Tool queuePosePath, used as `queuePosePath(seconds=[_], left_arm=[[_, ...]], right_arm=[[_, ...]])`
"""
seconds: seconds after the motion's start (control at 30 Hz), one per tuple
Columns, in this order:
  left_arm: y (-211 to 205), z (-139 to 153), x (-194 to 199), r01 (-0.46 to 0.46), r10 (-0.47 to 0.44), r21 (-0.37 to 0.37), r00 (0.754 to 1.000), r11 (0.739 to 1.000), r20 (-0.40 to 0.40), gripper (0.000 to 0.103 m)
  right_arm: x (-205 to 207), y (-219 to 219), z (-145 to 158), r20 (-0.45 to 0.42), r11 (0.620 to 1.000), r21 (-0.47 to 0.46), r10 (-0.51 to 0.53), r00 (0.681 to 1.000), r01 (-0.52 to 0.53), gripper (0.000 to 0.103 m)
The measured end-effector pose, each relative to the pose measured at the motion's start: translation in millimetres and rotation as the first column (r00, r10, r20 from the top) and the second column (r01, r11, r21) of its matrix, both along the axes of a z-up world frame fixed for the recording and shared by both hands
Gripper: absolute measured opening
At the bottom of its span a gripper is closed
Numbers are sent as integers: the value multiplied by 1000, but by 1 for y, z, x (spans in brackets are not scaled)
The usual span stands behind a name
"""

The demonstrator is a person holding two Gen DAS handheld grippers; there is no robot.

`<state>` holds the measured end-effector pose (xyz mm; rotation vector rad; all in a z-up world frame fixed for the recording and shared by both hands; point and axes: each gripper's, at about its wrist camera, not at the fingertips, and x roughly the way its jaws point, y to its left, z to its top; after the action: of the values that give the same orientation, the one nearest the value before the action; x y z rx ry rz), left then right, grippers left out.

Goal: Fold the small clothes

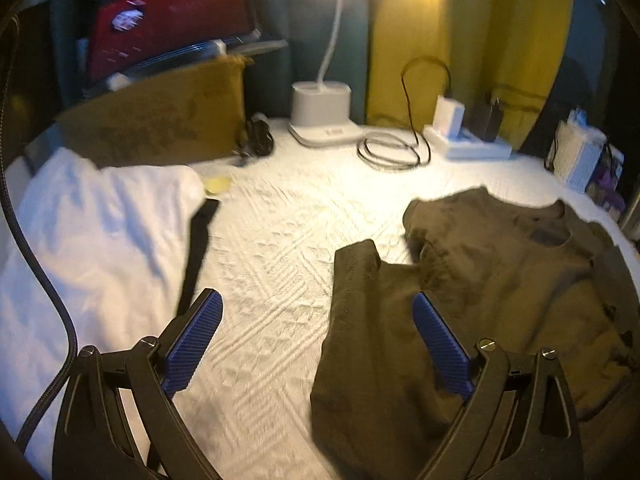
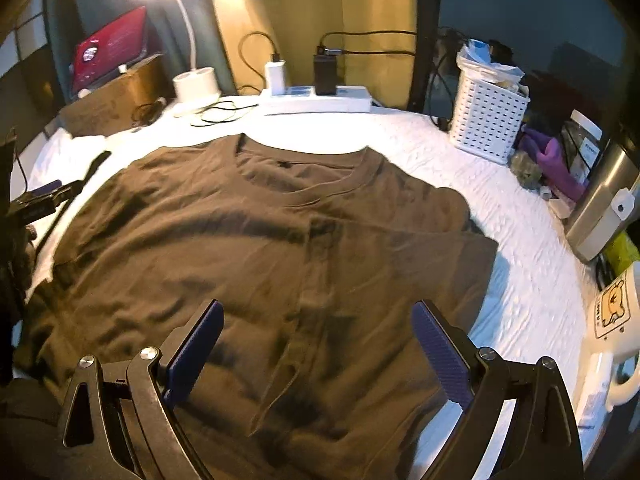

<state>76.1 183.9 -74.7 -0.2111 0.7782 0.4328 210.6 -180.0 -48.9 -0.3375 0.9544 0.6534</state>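
1. Shirt, olive-brown: lies flat at centre of the white-covered counter, collar at 12 o'clock, right sleeve folded inward, apparently a first fold.
2. Right tool: jaws spread, empty, hovering over the shirt's hem at 6 o'clock.
3. Left tool: spread, empty, beside the shirt's left sleeve, likely next to fold.
4. White cloth: at 9 o'clock, set aside.

Olive-brown T-shirt on white textured bedcover; blue ribbed gripper pads.
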Motion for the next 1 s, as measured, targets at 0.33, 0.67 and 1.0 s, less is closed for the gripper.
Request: queuePosePath(seconds=[0.33, 0.67, 1.0], left_arm=[[4, -30, 42, 160, -163, -34, 981, 987, -108, 40], [10, -13, -2, -36, 36, 61, 999, 997, -6, 3], [10, 18, -41, -190, 179, 97, 977, 977, 112, 3]], right_arm=[[27, -8, -13, 1, 996, -23, -91, 996, 91, 96], [25, -7, -16, -5, 997, -22, -79, 997, 79, 96], [15, -12, -7, 12, 999, 20, -48, 999, 48, 96]])
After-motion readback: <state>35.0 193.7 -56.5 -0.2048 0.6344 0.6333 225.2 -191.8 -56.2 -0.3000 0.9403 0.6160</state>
